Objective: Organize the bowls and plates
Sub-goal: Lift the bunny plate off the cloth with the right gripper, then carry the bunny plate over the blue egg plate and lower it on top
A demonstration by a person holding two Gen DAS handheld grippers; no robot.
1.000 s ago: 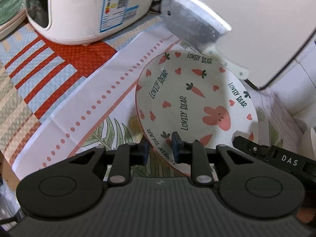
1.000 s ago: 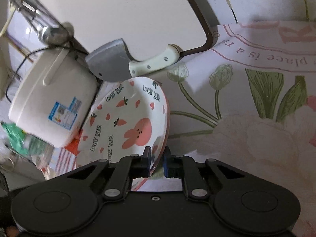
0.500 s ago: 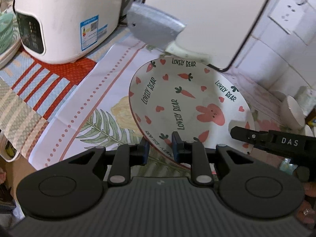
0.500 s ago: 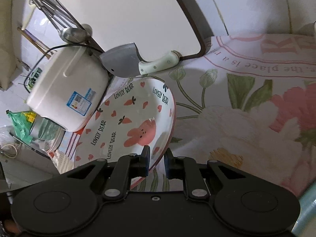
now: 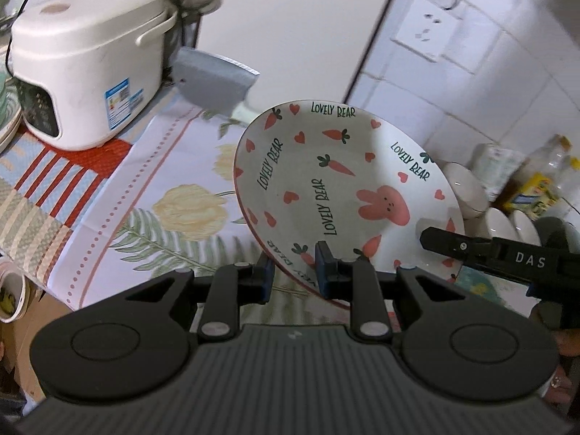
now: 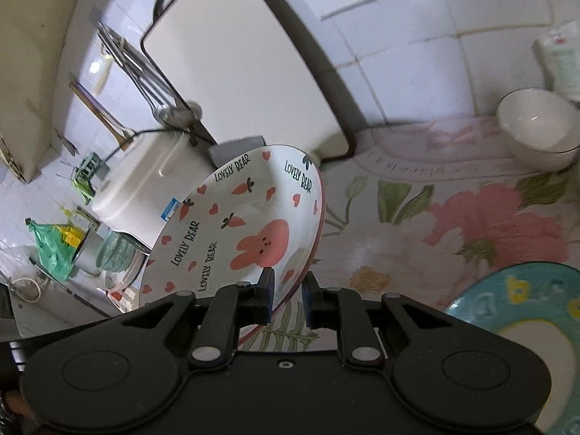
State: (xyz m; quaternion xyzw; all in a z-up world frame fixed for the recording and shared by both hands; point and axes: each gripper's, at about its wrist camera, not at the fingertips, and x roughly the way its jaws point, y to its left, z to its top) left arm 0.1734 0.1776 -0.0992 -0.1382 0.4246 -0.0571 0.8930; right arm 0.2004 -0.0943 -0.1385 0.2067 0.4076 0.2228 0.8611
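Here, plate rim between both jaws, clamped, tilted

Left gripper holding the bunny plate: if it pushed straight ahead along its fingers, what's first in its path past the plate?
Likely the cleaver leaning at the white cutting board, just beyond the bunny plate that the left gripper clamps. Depth is unclear; the floral tablecloth may come first.
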